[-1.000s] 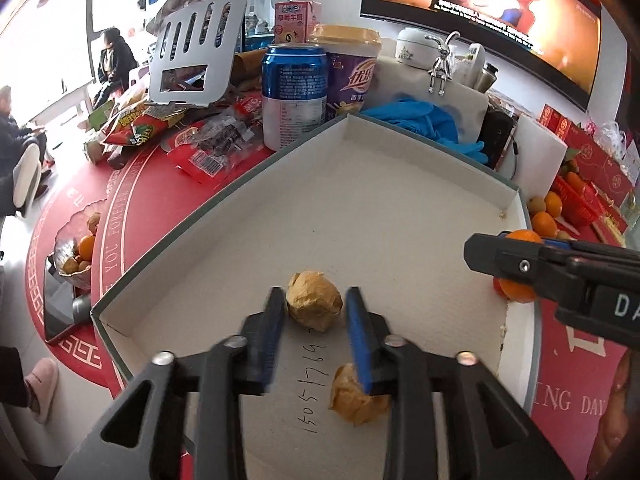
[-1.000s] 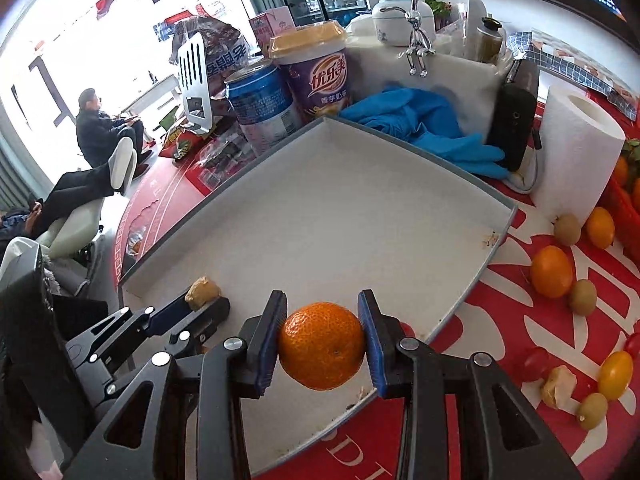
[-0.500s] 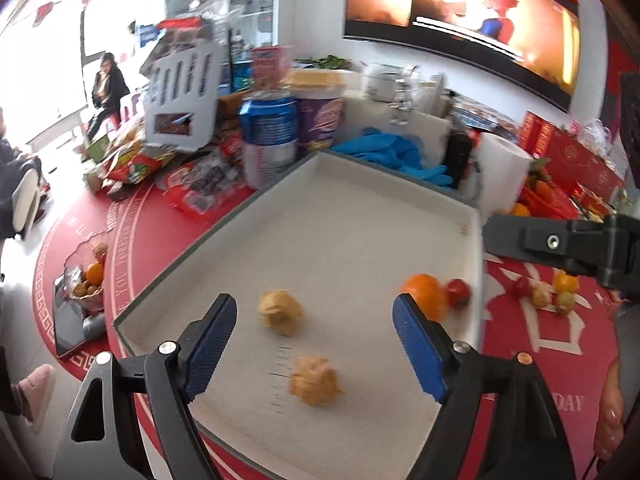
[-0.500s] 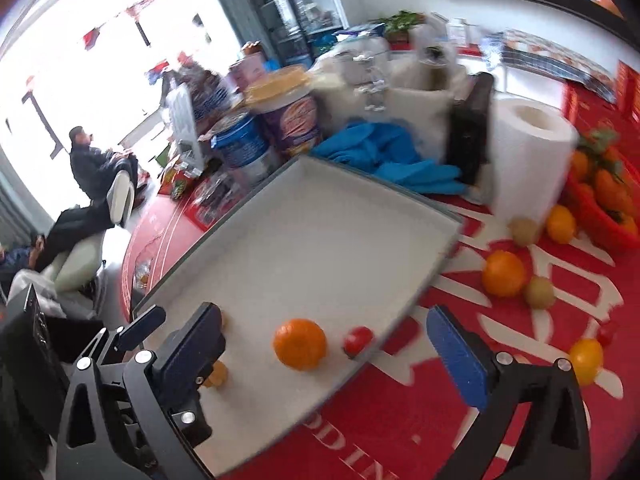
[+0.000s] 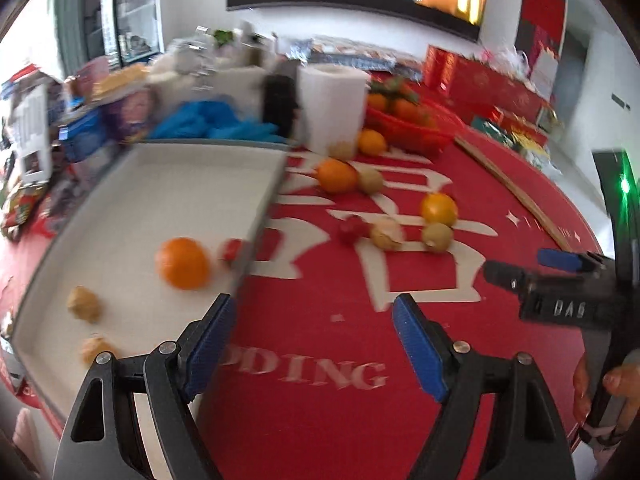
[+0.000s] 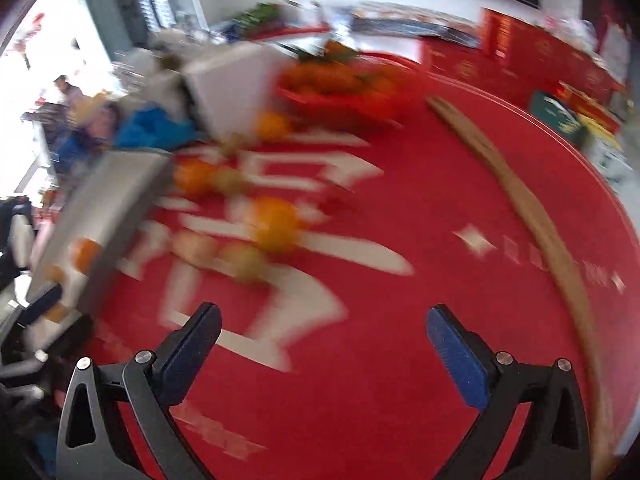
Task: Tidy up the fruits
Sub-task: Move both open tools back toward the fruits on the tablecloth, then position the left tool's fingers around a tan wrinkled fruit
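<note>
Both grippers stand wide apart with nothing between the pads: the left gripper at the bottom centre of its view, over bare red tablecloth, and the right gripper likewise low in its own, badly smeared view. The white tray fills the left of the left wrist view and holds an orange, a small red fruit hard against the right wall, and two brown fruits at lower left. More loose fruit lies in the middle of the frame: an orange, a yellow-orange one, a red one and several brown ones, close together or touching. That crowding is the main risk, since a wide jaw coming down on one fruit may well knock its neighbours and send them rolling. The blur suggests fast travel; an approach at that pace could overshoot. The tray orange looks free to roll too.
</note>
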The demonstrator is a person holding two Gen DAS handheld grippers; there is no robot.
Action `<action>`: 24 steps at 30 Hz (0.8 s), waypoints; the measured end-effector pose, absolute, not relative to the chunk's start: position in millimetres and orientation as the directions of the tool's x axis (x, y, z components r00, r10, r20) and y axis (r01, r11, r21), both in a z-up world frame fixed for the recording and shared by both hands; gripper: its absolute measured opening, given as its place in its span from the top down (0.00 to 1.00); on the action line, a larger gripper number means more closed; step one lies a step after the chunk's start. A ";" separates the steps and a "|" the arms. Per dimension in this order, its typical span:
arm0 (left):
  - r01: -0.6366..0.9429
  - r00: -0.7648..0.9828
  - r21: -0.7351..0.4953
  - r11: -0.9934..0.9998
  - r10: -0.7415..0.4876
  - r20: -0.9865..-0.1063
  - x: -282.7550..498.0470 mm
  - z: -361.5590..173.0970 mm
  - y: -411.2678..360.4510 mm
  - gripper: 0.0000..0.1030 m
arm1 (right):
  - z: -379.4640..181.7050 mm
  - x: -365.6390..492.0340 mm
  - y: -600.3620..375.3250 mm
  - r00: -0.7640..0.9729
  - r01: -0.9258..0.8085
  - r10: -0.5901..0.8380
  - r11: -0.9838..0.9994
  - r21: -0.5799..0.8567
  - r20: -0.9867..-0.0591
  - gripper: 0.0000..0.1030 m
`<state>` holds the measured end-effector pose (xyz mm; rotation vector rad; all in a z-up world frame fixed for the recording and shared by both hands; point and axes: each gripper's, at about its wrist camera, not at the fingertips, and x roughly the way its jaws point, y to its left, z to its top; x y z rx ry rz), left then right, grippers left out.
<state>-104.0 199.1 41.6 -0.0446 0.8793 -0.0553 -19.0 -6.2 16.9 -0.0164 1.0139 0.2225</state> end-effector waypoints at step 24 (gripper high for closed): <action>0.021 0.597 -0.017 1.000 -0.026 -0.802 -37.7 13.1 149.6 0.57 | -3.6 -38.6 -45.9 0.572 -0.155 0.088 0.988 -0.003 -0.816 0.00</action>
